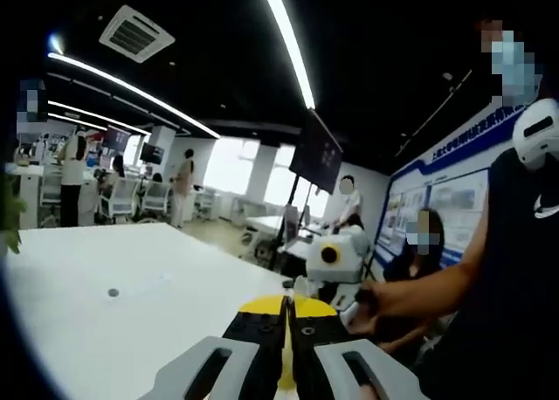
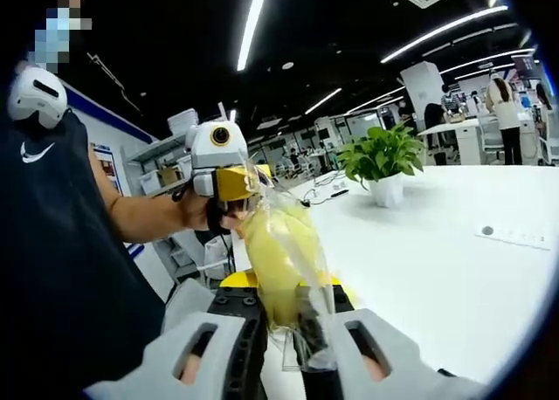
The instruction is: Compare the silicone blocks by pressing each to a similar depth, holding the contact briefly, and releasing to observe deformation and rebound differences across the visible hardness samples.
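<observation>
In my left gripper view, my left gripper [image 1: 287, 330] sits at the bottom, jaws pressed together on the edge of a bag [image 1: 286, 378]. The table [image 1: 131, 313] spreads ahead and to the left. My right gripper [image 1: 336, 260] is ahead to the right, with my hand [image 1: 365, 306] on it. A seated person [image 1: 417, 260] is behind it, against the wall board [image 1: 441, 203]. In my right gripper view, my right gripper [image 2: 293, 326] is at the bottom; the bag [image 2: 281, 256] rises between its jaws toward my left gripper [image 2: 231, 183] beyond it. The table [image 2: 437, 278] lies to the right, with a potted plant [image 2: 383, 168] on it further back and a small flat piece [image 2: 515, 236] near its right side.
</observation>
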Demonstrator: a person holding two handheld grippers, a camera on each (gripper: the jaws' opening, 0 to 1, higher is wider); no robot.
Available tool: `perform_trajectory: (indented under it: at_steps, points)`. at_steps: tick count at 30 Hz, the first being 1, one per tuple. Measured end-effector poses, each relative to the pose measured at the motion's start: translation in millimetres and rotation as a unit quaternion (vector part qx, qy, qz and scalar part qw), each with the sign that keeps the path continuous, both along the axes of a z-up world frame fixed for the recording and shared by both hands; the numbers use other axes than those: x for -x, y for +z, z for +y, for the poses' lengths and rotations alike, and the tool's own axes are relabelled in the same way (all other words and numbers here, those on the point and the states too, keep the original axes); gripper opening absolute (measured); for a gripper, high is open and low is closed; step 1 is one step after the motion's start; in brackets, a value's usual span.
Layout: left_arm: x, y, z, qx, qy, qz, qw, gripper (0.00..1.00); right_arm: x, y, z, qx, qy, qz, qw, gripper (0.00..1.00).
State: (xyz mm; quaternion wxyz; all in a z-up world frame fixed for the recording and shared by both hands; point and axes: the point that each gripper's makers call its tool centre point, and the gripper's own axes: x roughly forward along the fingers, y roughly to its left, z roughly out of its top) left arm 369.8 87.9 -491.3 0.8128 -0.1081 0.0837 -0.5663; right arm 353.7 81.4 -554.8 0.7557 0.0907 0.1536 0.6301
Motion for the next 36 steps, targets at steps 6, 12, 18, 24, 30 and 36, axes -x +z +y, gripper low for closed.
perform_trajectory:
  at_steps: [6,12,18,24,30,36]
  points:
    - [-1.8,-3.0,1,-0.012,0.014,-0.022,0.9996,0.0,0,-3.6,1,0.0,-0.001,0.008,1.0,0.05]
    - [-4.3,-2.4,3,0.004,0.021,0.0,0.9998,0.0,-1,-3.1,2,0.001,-0.005,0.013,0.9999,0.06]
    - [-5.8,-3.0,4,0.01,0.029,0.004,0.9995,0.0,-3,-3.7,2,0.007,-0.004,0.008,0.9999,0.06]
    - [-10.0,-3.8,6,0.022,0.039,0.04,0.9982,0.0,-1,-2.9,5,0.007,0.001,0.016,0.9998,0.04]
    - [-7.2,-4.0,3,0.017,0.036,0.018,0.999,0.0,6,-3.1,3,0.003,0.016,0.043,0.9989,0.05]
    - [-5.6,-9.6,1,0.005,0.034,0.003,0.9994,0.0,6,-8.8,2,0.015,0.012,0.047,0.9987,0.06]
